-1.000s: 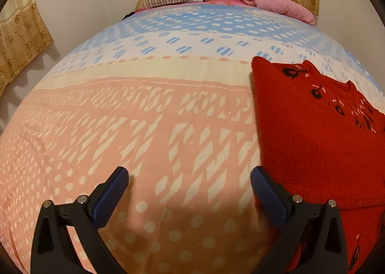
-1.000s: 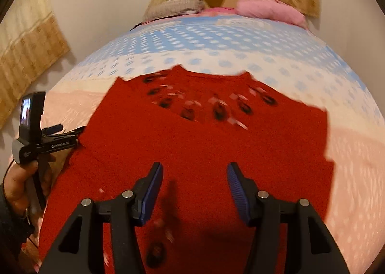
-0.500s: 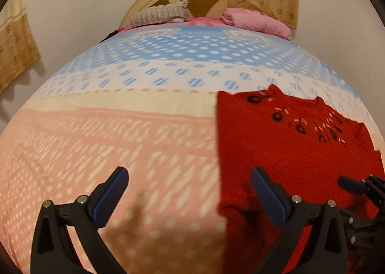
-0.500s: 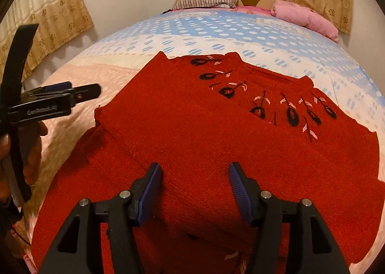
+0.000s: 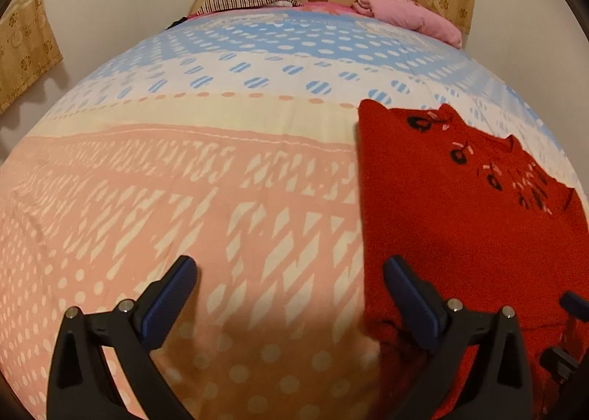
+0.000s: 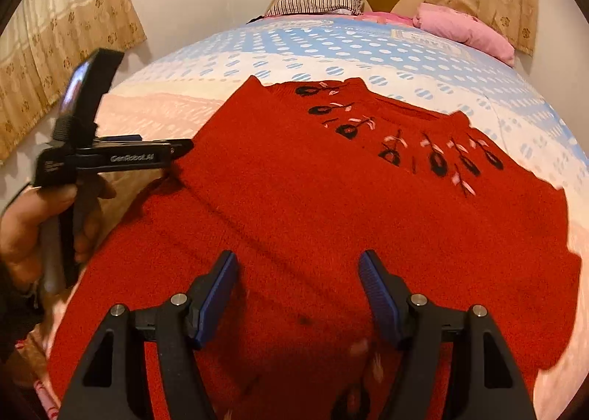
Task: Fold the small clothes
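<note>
1. Red sweater (image 6: 331, 199) lies on the bed (image 5: 184, 180), one side folded over.
2. Left gripper (image 5: 291, 294) has swung back leftward, jaws spread, empty.
3. Right gripper (image 6: 298, 280) hovers, jaws spread; next fold likely.

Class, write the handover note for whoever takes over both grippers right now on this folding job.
Left gripper: open, empty, over the bedsheet beside the sweater's left edge.
Right gripper: open, empty, above the sweater's lower part.
Red sweater: flat on the bed, one side already folded across the body.
Left to do: the remaining folds; neither gripper grips fabric yet.
</note>
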A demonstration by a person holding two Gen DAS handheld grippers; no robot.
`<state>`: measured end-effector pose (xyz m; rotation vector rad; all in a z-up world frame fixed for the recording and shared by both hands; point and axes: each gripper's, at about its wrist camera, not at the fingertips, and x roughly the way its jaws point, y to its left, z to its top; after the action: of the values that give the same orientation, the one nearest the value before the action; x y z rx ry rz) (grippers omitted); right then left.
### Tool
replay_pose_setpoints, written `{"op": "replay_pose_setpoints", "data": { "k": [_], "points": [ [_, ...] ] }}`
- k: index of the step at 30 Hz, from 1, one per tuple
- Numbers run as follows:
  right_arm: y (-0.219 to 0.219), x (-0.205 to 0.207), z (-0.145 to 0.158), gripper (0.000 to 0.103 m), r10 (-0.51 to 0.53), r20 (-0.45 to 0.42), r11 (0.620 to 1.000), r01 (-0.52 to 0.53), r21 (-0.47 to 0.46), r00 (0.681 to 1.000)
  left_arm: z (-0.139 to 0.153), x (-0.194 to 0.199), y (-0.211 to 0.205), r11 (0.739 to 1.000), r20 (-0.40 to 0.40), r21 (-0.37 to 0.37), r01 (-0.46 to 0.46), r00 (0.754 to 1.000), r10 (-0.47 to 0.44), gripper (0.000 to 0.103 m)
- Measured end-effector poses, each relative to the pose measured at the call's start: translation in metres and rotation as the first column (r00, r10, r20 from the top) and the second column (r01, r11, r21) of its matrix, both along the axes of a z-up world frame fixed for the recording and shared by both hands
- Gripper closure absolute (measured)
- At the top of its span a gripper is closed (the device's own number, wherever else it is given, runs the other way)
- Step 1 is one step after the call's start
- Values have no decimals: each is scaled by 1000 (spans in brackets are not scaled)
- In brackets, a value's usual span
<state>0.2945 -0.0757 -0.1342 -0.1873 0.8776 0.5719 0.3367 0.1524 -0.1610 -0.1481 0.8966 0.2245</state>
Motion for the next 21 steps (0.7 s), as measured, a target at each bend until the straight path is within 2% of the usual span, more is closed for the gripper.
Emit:
{"op": "replay_pose_setpoints", "data": {
  "k": [6, 12, 21],
  "points": [
    [-31, -33, 9, 34, -26, 4, 1000, 26, 1, 1000, 10, -32, 3, 997, 47, -75, 15, 999, -12, 0],
    [-60, -62, 12, 34, -75, -2, 997, 75, 13, 997, 24, -78, -9, 987, 92, -119, 110, 991, -100, 0],
    [-91, -104, 0, 33, -137, -33, 991, 137, -7, 990, 33, -147, -28, 969, 106, -101, 226, 971, -215, 0]
  ]
}}
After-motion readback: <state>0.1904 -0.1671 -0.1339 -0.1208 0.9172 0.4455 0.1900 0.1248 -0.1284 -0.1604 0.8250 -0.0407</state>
